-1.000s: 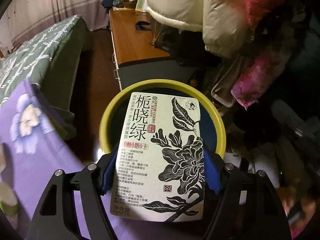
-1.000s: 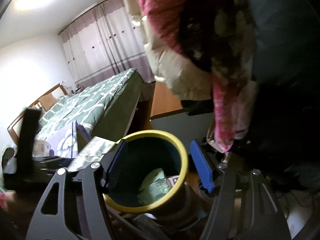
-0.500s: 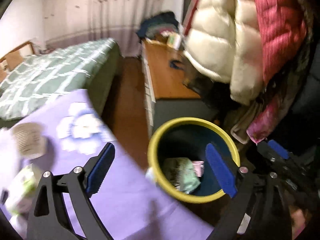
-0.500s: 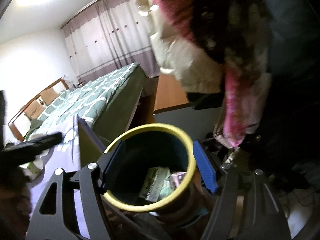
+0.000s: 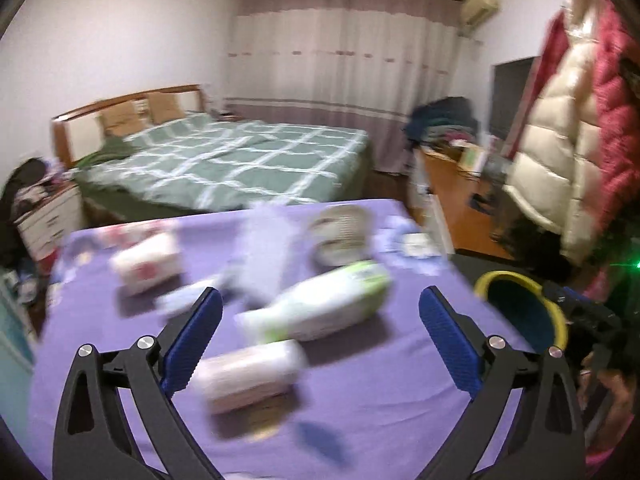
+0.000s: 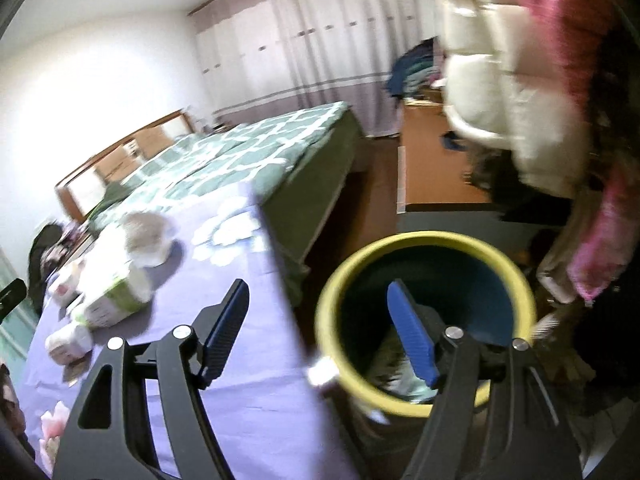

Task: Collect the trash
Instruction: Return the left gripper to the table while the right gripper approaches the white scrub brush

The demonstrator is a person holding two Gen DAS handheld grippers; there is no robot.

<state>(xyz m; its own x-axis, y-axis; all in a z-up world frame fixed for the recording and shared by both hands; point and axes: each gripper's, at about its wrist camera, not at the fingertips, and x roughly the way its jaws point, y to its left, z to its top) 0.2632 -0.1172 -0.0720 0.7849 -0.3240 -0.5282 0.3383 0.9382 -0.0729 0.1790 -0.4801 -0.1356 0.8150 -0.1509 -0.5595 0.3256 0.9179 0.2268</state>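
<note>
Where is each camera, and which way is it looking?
Left wrist: sits on the left gripper, looking across the purple table at blurred trash like the green-white bottle, toward the bed; its opening jaws, nothing between them.
Right wrist: sits on the right gripper, looking at the yellow-rimmed bin beside the table; its own empty jaws.
Shared: table, bottle, bin, bed, curtains.
</note>
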